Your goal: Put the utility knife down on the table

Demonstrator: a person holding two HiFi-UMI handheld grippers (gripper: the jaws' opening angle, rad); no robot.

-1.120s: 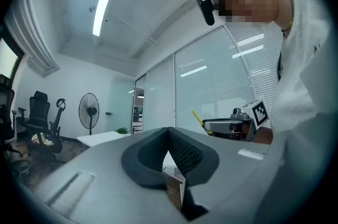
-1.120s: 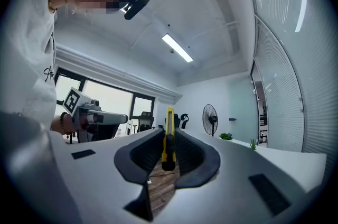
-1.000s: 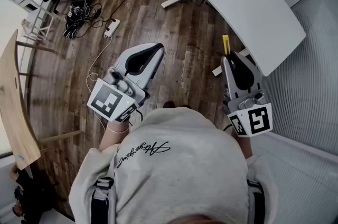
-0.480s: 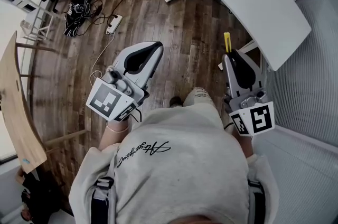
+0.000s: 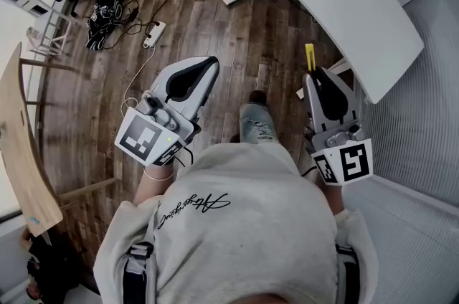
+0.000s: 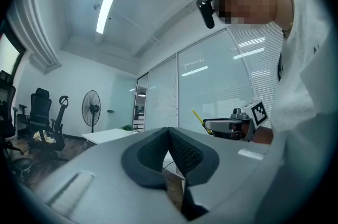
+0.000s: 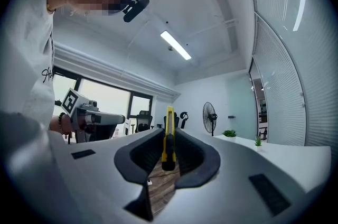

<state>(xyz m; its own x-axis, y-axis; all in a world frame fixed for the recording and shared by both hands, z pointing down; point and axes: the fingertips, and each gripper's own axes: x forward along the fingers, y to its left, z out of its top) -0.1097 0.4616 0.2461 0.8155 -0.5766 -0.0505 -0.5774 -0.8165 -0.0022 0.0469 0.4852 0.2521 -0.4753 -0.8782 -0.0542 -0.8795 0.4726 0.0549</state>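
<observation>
The right claw is closed on the utility knife, its pads pressing the yellow body edge-on, with the knife's tip jutting past the jaws toward 12 o'clock in the head view. The left claw has its jaws together on nothing and hangs at about 9 o'clock from the right one, over the wooden floor. The white surface lies off toward 1 o'clock from the knife, which is not yet above it. I judge this to be the carrying step, with the put-down not yet begun. The next move calls for bringing the right claw over a bare part of the surface, lowering until the knife rests there, then parting the jaws.
</observation>
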